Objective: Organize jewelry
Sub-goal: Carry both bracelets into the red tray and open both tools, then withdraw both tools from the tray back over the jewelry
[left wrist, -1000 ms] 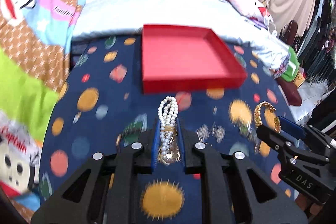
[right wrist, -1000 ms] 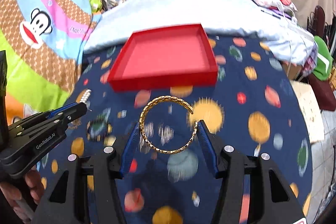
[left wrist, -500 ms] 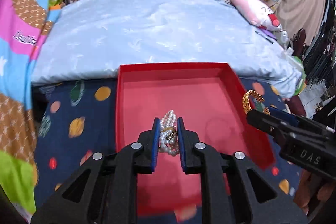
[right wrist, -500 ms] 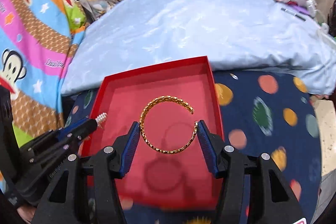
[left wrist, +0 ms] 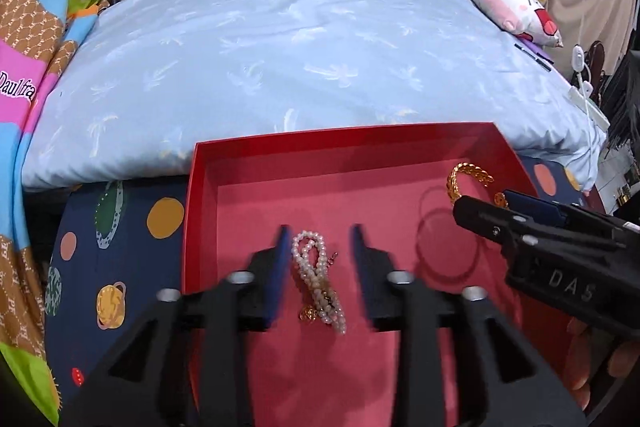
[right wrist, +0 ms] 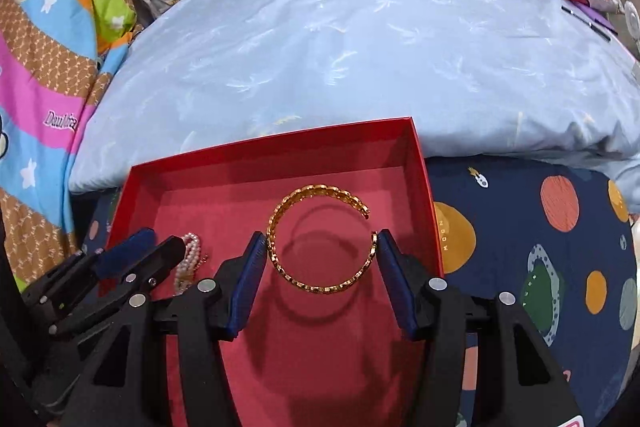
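Note:
A red tray [left wrist: 200,211] [right wrist: 420,187] lies on the dark blue patterned cloth. My left gripper [left wrist: 318,247] is open over the tray, and the white pearl bracelet [left wrist: 318,281] lies loose on the tray floor between its fingers; the bracelet also shows in the right wrist view [right wrist: 188,259]. My right gripper [right wrist: 320,251] is shut on the gold open bangle [right wrist: 316,239] and holds it just above the tray floor, with its shadow below. The bangle's top [left wrist: 468,177] shows in the left wrist view, at the right gripper's fingertips [left wrist: 476,213].
A light blue quilt [left wrist: 300,47] rises right behind the tray. A colourful cartoon blanket [right wrist: 44,67] lies to the left. A pink plush toy [left wrist: 508,3] sits far right. The blue cloth with planets [right wrist: 540,247] extends right of the tray.
Both grippers moved forward over the red tray. My left gripper opened and the pearl bracelet dropped onto the tray floor. The right gripper still holds the bangle.

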